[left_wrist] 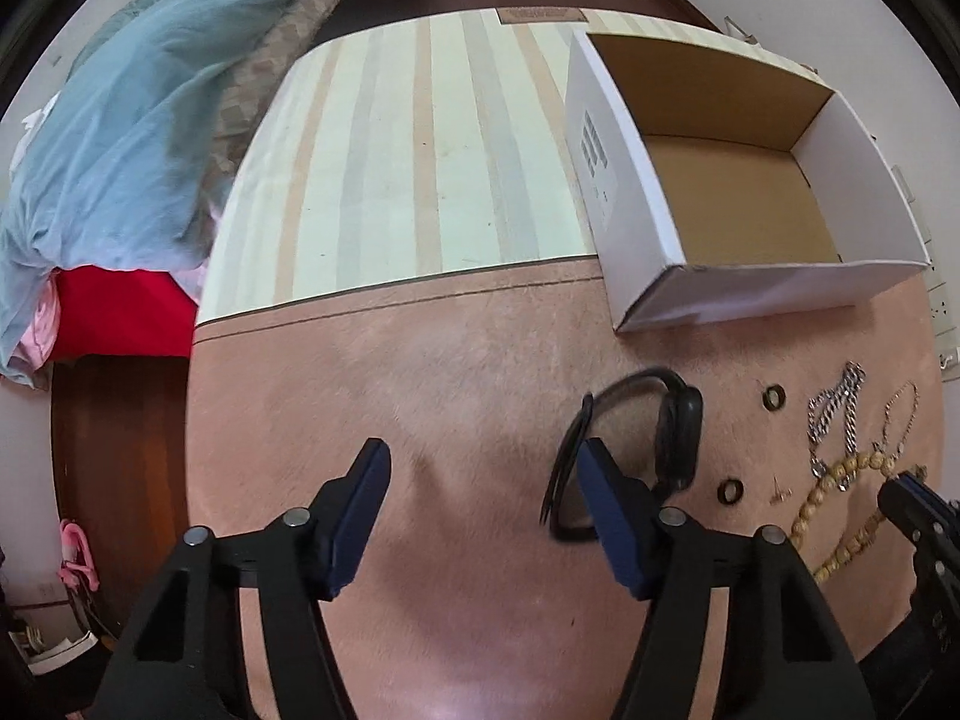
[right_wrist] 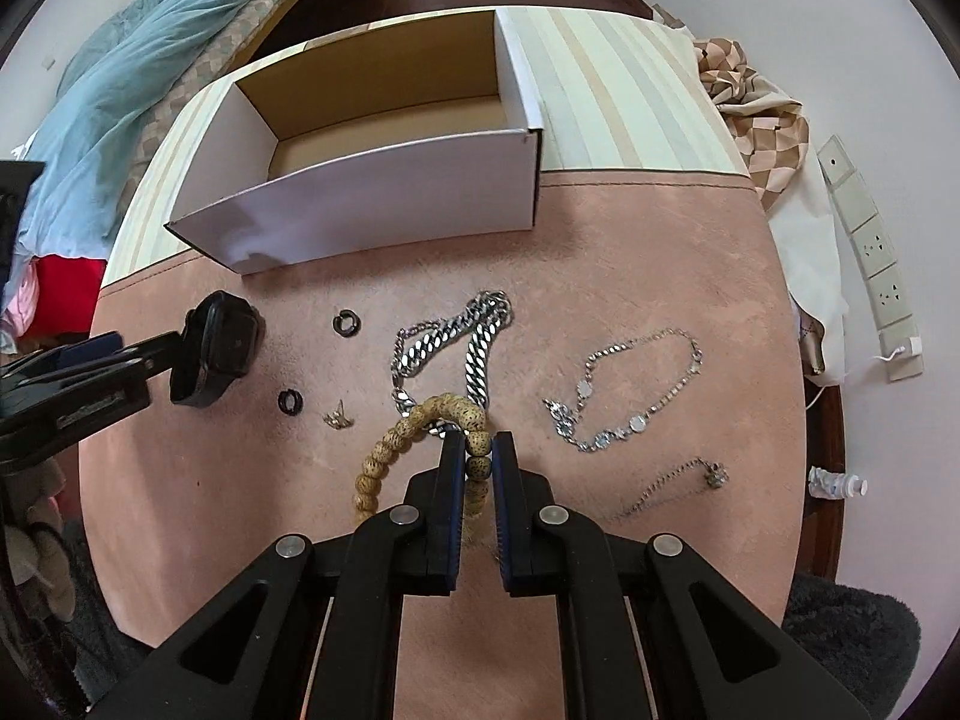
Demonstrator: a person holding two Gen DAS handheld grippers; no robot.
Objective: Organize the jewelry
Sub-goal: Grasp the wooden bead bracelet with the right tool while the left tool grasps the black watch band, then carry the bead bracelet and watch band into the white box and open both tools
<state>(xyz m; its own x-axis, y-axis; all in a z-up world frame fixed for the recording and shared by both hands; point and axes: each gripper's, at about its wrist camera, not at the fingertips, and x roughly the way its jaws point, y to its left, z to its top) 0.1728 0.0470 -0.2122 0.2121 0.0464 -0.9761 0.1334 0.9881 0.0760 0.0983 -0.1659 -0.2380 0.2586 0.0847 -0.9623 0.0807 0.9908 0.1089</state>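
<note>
My right gripper [right_wrist: 479,450] is shut on a tan wooden bead bracelet [right_wrist: 384,456], which lies on the pink mat and overlaps a thick silver chain [right_wrist: 474,348]. My left gripper [left_wrist: 480,468] is open over the pink mat, with a black smartwatch [left_wrist: 678,438] just beyond its right finger. In the right wrist view the watch [right_wrist: 219,348] lies at the left gripper's tip. An open white cardboard box [right_wrist: 384,204] stands behind the jewelry; it also shows in the left wrist view [left_wrist: 612,180]. Two black rings [right_wrist: 347,322] [right_wrist: 290,402], a small gold earring [right_wrist: 337,417], a thin silver bracelet [right_wrist: 636,390] and a fine pendant chain [right_wrist: 678,483] lie on the mat.
The mat [right_wrist: 660,252] covers a table with a striped cloth [left_wrist: 408,150] at the back. A blue quilt [left_wrist: 120,120] lies on a bed at left. A checked cloth [right_wrist: 762,114] and a power strip [right_wrist: 870,252] are at right. A small white bottle [right_wrist: 837,483] lies off the table's right edge.
</note>
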